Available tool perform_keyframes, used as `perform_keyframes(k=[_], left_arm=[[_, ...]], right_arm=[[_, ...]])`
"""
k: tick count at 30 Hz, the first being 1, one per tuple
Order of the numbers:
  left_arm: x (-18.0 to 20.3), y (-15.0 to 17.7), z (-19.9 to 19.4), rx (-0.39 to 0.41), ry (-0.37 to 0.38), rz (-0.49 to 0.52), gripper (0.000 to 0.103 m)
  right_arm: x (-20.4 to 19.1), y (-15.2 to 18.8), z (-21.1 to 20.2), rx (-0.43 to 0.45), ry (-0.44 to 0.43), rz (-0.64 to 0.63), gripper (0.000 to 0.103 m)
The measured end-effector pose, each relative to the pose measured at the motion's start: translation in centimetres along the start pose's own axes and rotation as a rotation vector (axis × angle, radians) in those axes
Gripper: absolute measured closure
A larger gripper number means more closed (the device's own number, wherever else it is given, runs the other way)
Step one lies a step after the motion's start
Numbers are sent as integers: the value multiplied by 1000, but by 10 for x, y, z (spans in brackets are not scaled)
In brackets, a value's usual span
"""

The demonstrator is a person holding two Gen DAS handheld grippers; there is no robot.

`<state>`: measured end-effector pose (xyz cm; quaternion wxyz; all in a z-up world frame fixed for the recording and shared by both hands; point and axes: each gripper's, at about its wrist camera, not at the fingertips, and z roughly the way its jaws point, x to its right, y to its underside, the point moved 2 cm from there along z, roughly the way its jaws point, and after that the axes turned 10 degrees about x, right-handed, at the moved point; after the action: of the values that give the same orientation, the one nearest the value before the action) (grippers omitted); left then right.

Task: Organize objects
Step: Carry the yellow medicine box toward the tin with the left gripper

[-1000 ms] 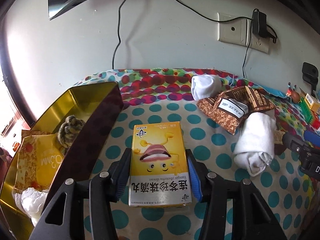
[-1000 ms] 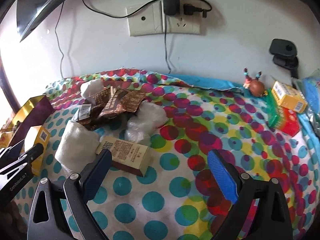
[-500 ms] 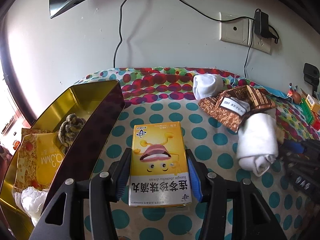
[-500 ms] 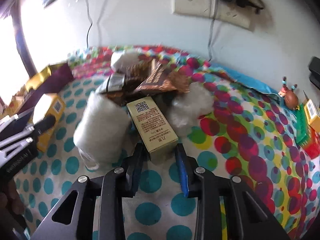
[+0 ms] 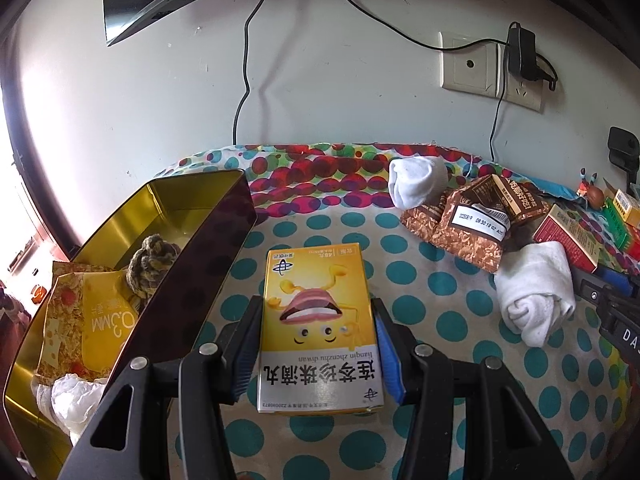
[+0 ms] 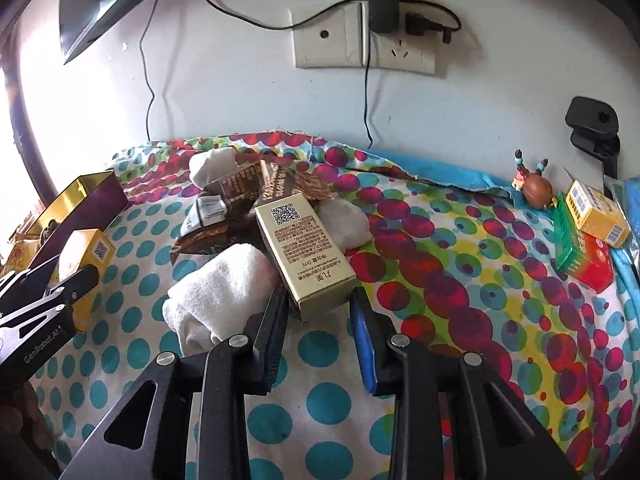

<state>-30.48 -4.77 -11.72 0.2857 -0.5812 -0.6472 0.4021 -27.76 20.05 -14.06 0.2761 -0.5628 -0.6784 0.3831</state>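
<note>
In the left wrist view my left gripper (image 5: 317, 308) is shut on a yellow medicine box (image 5: 318, 280) with a cartoon face; its blue pads press both long sides. The box lies flat on the dotted cloth, just right of an open gold tin (image 5: 120, 248). In the right wrist view my right gripper (image 6: 319, 294) is shut on the near end of a slim gold box (image 6: 304, 248) with a QR code. This box points away from me, beside a rolled white cloth (image 6: 224, 280). Behind it lie brown snack packets (image 6: 248, 188).
The tin holds a snack pouch (image 5: 92, 312), a knitted bundle (image 5: 150, 260) and white plastic. A second white roll (image 5: 416, 182) lies by the wall. At the right are red and green boxes (image 6: 580, 256), a yellow box (image 6: 596, 212) and a small toy (image 6: 536, 188). Cables hang from wall sockets.
My right gripper moved in to the gold box and shut on it; the box now points away instead of lying crosswise. The left gripper and its yellow box stayed put.
</note>
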Motion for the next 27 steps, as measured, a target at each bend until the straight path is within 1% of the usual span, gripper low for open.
perform_keyframes(k=[4,8,11,14,16,22,27], left_arm=[[-1,0,0,2,-1,-5,51],[-6,0,-3,13,-4,-28,51],[-9,1,-10,20,-16,-16,51],[-21,-4,-23,33,-18,-61,51],[-30,-10,-31,49,-33,-80,51],[-50,-27,-51,93,-74,-63,51],[-71,-32,-59,104,-106,-70,51]], right_arm=[[5,0,0,-6,14,19,74],[3,0,2,-18,32,6,74],[3,0,4,-26,37,7,74],[3,0,5,-28,40,8,74],[2,0,4,-24,44,0,74],[-2,0,4,-24,47,-14,74],[-1,0,4,-25,45,-16,74]])
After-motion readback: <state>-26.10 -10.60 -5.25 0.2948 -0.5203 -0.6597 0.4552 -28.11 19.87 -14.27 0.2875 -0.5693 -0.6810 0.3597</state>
